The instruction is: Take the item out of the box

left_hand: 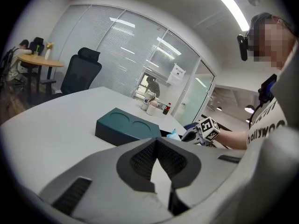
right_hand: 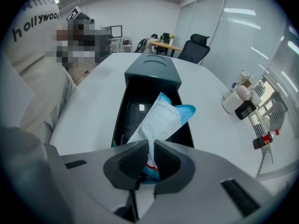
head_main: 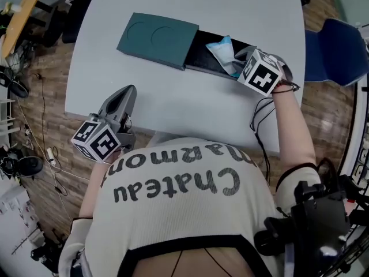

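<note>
— What is the right gripper (right_hand: pixel 151 148) doing?

— Its jaws are drawn in close and pinch one end of a white-and-blue packet (right_hand: pixel 161 118). The pads press on the wrapper from both sides, and the gripper points steeply down.

— Where is the packet?

— Over the black tray (right_hand: pixel 120 115) of the box. It slants up from the tray's open part to the jaws. I cannot tell whether its far end touches the tray floor.

— And the rest of the box?

— The tray is slid part of the way out of a dark teal sleeve (head_main: pixel 158 39) with two round recesses on top. The box lies across the far half of the desk (head_main: pixel 190 108), the sleeve towards the left edge and the pulled-out tray towards the right edge.

— The left gripper (left_hand: pixel 156 141)?

— Its jaw tips meet and nothing is between them. It hangs at the desk's near edge, close to the left corner, well apart from the box.

— Anything beyond the desk?

— A blue chair (head_main: pixel 337 51) stands off the right edge.
</note>
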A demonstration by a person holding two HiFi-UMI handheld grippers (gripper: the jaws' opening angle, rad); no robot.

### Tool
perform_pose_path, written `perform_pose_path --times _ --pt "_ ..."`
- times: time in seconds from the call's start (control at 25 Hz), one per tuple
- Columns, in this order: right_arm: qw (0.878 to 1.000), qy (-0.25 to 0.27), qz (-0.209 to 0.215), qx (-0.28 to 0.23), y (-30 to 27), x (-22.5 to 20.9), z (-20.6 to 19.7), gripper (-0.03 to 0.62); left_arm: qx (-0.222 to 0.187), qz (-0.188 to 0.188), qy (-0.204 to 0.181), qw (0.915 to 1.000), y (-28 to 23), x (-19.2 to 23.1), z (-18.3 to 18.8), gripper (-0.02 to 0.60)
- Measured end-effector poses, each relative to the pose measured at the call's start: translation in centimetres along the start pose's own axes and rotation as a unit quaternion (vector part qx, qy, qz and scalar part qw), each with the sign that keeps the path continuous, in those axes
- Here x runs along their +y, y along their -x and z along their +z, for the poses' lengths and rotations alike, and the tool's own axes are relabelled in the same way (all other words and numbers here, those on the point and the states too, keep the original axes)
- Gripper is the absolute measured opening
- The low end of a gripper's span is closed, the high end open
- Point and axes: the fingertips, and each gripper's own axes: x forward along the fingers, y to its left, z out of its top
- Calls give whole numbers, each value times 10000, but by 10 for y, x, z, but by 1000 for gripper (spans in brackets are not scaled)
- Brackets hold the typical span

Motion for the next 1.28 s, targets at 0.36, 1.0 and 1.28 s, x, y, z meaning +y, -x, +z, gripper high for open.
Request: perform_pose_path --times 0.36,1.0,1.28 --pt "9956 -757 -356 -414 19 -9 6 28 71 -452 -269 9986 -18 -20 15 0" --pt "9408 -2656 -1578 -1393 63 -28 17 20 -175 -790 -69 9967 -1 5 27 0" --pt "8933 -3683 -1515 -2085 80 -8 32 20 -305 -1047 -57 9940 -4 2 34 0"
